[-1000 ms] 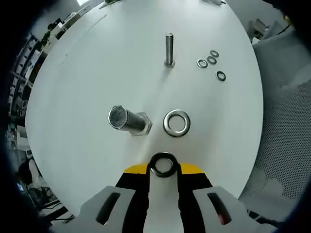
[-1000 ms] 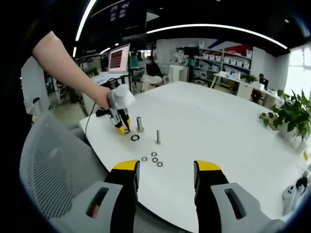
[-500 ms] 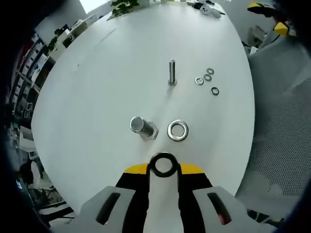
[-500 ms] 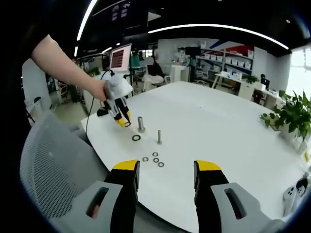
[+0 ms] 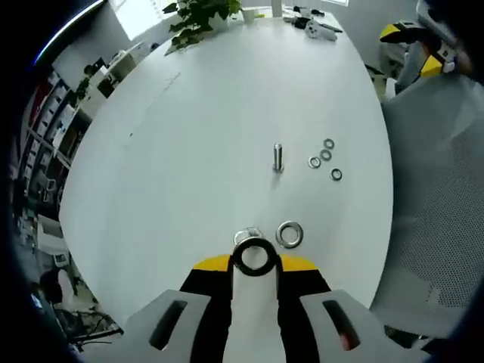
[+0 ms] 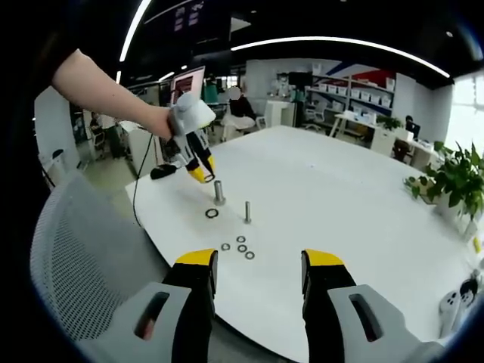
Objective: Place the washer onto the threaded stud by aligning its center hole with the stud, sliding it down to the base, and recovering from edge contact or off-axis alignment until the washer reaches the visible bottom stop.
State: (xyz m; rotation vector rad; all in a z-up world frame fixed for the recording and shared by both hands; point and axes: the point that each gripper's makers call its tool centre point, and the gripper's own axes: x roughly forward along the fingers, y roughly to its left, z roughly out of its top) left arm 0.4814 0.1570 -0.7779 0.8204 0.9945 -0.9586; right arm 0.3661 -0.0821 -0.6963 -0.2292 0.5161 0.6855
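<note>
1. We are holding a washer (image 5: pixel 253 257) clenched between the tips of the left gripper (image 5: pixel 253 263), hole facing the camera, raised well above the white table (image 5: pixel 197 113).
2. The relation that matters: in the left gripper view the large stud (image 5: pixel 246 237) is sitting just beyond the held washer, its top peeking out behind the ring's far edge. We are looking nearly straight down its long axis, so the stud stands upright and the washer's hole is a little short of the axis, not yet centred.
3. In the right gripper view the left gripper (image 6: pixel 200 171) is hanging above and slightly to the side of that stud (image 6: pixel 218 192), apart from it; we judge a small sideways shift, then a straight descent, is needed.
4. The left gripper is clearly the nearer one. The right gripper (image 6: pixel 259 291) is standing released, jaws apart and holding nothing, well back near the table's edge.
5. A second large washer (image 5: pixel 289 234) is lying flat just beside the stud's base; a thinner stud (image 5: pixel 277 159) and three small washers (image 5: pixel 326 158) are lying farther off.
6. Room around the stud's top looks open, though the table edge (image 5: pixel 382 227) and a mesh chair (image 6: pixel 83 249) are near on the person's side.
</note>
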